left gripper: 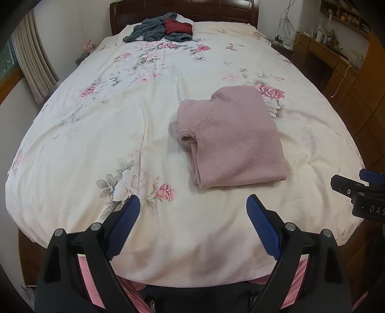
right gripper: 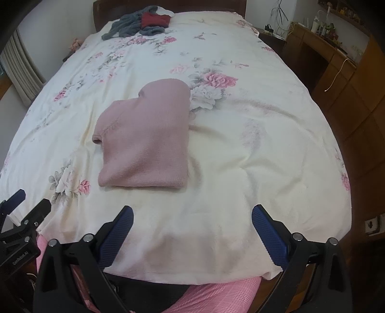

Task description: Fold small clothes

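Both my grippers hang over the foot of the bed, and neither one has anything in it. My left gripper (left gripper: 192, 216) has its blue pads (left gripper: 125, 224) spread wide with only sheet between them. My right gripper (right gripper: 192, 226) is the same, fingers apart and bare. From the left camera I catch the right one's black body at the far right edge; from the right camera the left one pokes in at the lower left.

The pink sweater (left gripper: 231, 139) lies folded into a neat block on the floral sheet (left gripper: 96, 134), ahead of both grippers and touching neither. A sleeve fold shows along its left side.

Up by the headboard (left gripper: 182, 9) sits a grey garment (left gripper: 154, 30) in a heap, with a dark red piece (left gripper: 178, 26) on top of it. A wooden desk (right gripper: 320, 53) stands along the right wall.
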